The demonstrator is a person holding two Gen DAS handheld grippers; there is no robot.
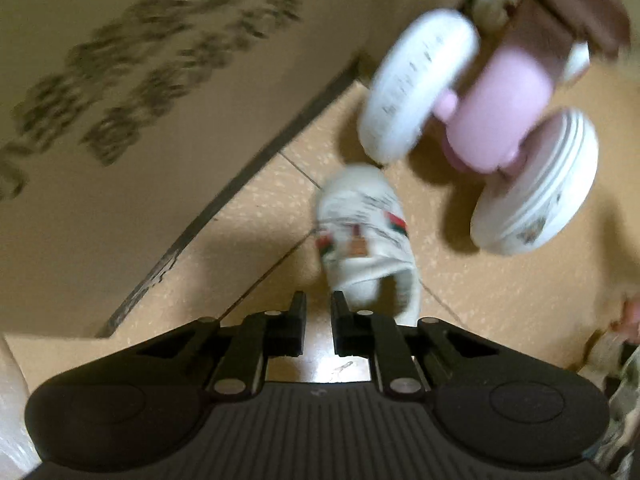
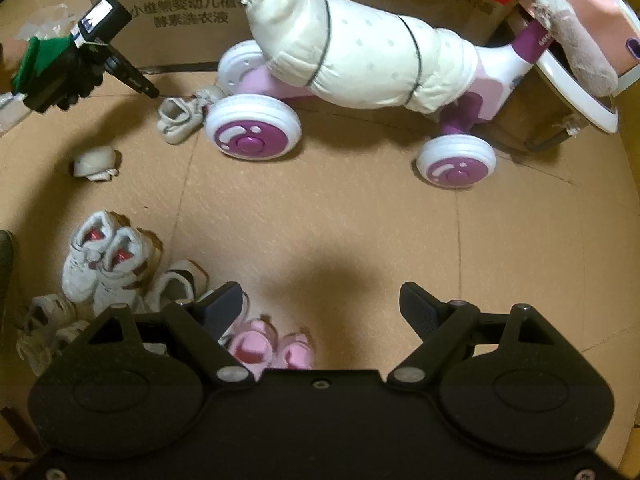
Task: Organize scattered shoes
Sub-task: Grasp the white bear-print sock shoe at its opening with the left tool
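Left hand-held gripper (image 1: 319,312), jaws nearly together & empty, nears striped baby shoe (image 1: 366,240) by ride-on toy (image 1: 496,116); needs wider jaws. Right hand-held gripper (image 2: 322,304) wide apart, empty.

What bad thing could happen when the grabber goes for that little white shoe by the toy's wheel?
The white shoe lies right by the ride-on toy's wheel, so the left gripper might bump the wheel and roll the toy. Its fingers stand close together, perhaps too narrow to fit over the shoe. The left view is blurred, so aim could be off.
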